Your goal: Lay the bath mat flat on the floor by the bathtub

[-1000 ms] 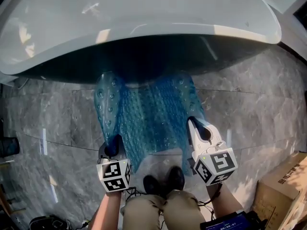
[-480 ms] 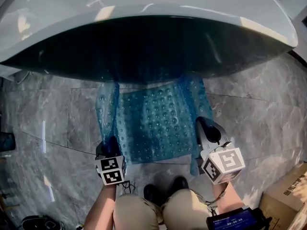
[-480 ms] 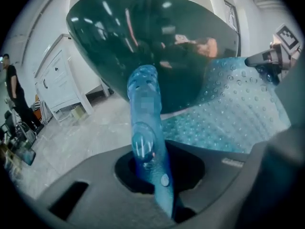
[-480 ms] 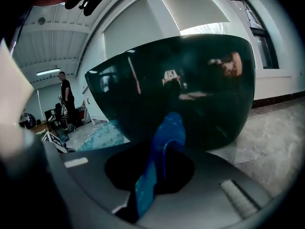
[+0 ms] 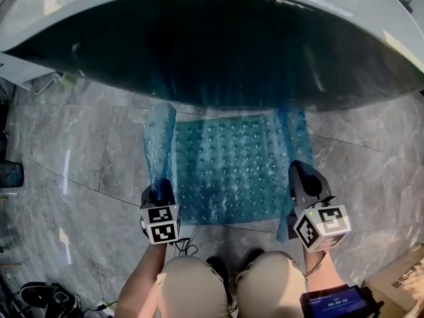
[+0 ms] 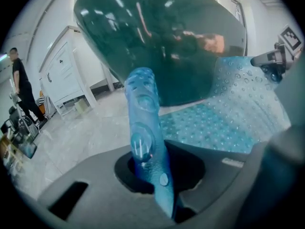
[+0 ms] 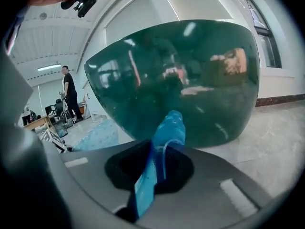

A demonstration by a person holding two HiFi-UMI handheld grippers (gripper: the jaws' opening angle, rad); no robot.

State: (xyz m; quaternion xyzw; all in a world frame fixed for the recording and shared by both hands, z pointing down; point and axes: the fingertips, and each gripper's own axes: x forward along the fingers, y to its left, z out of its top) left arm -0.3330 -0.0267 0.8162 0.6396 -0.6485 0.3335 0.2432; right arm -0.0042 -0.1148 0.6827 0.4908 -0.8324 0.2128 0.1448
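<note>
**Bath mat**: translucent blue, studded all over with round bumps. Its middle panel lies spread on the floor, directly in front of the bathtub, with the far edge reaching under the tub's overhang. The left and right side edges are raised off the floor and stand curled upward. In the left gripper view the raised left edge rises as a narrow strip bearing round suction cups. In the right gripper view the raised right edge shows as a thin folded blade.

**Left claw**: at the mat's near-left corner, marker cube toward the wearer. Its own view shows the jaws drawn together and clamped on the mat's left edge.

**Right claw**: at the mat's near-right corner, also visible from the left gripper view. Its own view shows the jaws drawn together and clamped on the mat's right edge.

**Bathtub**: oval, glossy dark-green outer wall, pale rim, just beyond the mat.

**Floor**: grey veined marble slabs, carrying the mat.

**Shoes**: dark, just short of the mat's near edge, between the wearer's knees.

**Cardboard box**: lower right, well apart from the mat.

**White cabinet**: against the wall, left of the tub.

**Bystander**: a person in dark clothes, far off to the left.
</note>
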